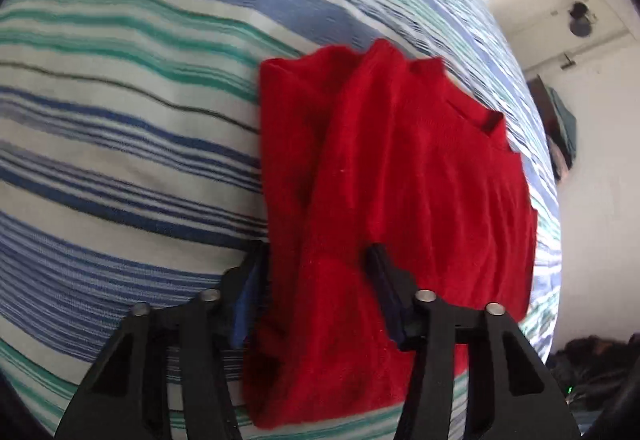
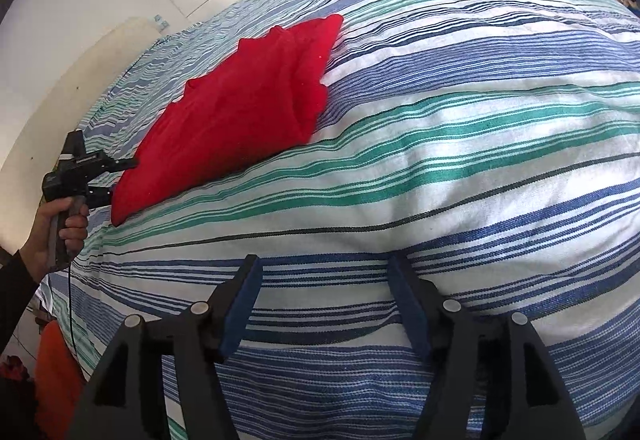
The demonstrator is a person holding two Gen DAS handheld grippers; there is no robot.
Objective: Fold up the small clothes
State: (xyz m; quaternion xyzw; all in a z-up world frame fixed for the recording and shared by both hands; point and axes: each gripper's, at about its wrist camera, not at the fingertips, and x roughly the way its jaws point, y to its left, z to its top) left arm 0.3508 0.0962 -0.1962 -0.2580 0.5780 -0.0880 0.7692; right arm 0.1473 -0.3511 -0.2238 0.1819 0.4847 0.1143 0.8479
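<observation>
Fabric is lying in a half-folded bundle on the striped bedspread: the red garment, its near edge sitting between the left gripper's spread jaws, probably for another fold. The right gripper is hovering well apart, jaws wide, holding nothing.

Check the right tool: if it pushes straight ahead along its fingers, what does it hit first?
Most likely the striped bedspread. The right tool is open with only striped fabric between and beyond its fingers. The red garment lies off to its left, at the left tool, out of that line. Depth is hard to judge.
</observation>
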